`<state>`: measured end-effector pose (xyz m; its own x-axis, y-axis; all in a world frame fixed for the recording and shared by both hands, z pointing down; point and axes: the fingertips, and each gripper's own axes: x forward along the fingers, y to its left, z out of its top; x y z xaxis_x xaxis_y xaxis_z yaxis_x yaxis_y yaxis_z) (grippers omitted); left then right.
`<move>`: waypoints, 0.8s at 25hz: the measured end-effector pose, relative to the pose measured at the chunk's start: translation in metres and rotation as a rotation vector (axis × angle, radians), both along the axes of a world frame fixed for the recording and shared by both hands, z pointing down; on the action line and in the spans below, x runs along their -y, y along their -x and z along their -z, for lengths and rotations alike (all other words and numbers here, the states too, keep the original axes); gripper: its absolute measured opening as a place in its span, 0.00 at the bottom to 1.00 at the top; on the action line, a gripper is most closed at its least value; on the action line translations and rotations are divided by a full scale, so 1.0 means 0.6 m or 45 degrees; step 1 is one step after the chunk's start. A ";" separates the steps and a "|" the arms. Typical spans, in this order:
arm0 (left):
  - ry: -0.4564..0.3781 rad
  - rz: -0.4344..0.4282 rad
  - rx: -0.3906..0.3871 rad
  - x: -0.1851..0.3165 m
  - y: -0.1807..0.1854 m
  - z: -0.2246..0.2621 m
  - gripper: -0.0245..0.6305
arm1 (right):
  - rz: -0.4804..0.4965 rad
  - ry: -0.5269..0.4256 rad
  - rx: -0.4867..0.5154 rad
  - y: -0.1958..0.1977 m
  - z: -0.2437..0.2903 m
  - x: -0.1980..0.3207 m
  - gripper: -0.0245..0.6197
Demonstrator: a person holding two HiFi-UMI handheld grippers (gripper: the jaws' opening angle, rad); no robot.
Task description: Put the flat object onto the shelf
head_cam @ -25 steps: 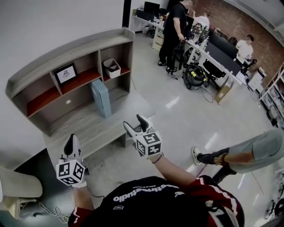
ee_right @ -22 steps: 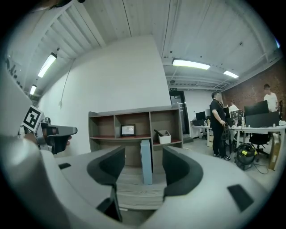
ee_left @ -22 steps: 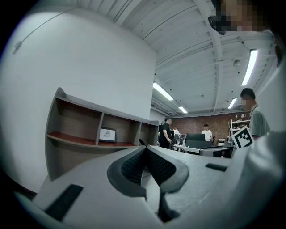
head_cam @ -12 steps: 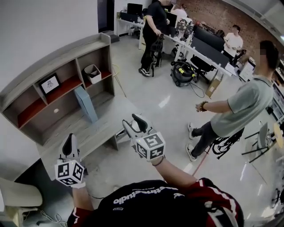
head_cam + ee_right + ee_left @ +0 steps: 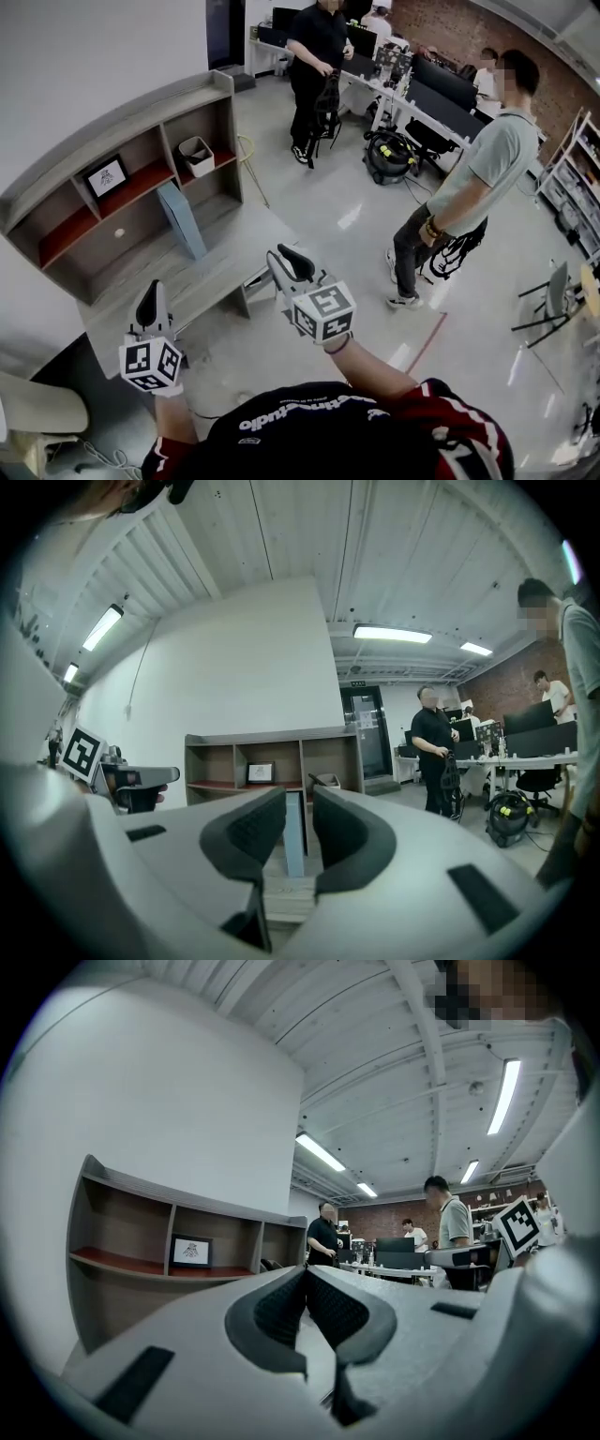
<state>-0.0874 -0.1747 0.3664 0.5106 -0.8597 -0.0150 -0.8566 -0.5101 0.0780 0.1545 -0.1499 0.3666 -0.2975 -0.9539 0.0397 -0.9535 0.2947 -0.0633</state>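
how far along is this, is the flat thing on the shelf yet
Done: the blue panel stands upright on the low ledge of the shelf, so placing may be finished. In hand: nothing. The left gripper is shut; the right gripper has just been closing its jaws, empty. Left: perhaps nothing, unless it belongs in a compartment.

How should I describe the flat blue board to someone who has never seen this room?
Find the wooden shelf unit against the white wall. On its low front ledge stands a thin board. It alone is pale blue; the framed picture and white basket sit higher.
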 end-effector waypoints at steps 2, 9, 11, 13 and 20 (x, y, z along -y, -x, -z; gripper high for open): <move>-0.002 -0.002 0.002 0.000 -0.003 0.002 0.05 | -0.007 -0.006 0.004 -0.005 0.003 -0.002 0.17; -0.014 -0.003 0.004 -0.007 -0.008 0.011 0.05 | -0.030 -0.031 -0.003 -0.014 0.018 -0.006 0.09; -0.015 -0.001 0.004 -0.010 -0.007 0.012 0.05 | -0.032 -0.035 -0.013 -0.012 0.020 -0.008 0.07; -0.012 0.002 0.000 -0.013 -0.006 0.011 0.05 | -0.036 -0.036 -0.022 -0.011 0.021 -0.011 0.04; -0.010 -0.002 -0.011 -0.021 -0.007 0.009 0.05 | -0.028 -0.047 -0.028 -0.005 0.028 -0.016 0.04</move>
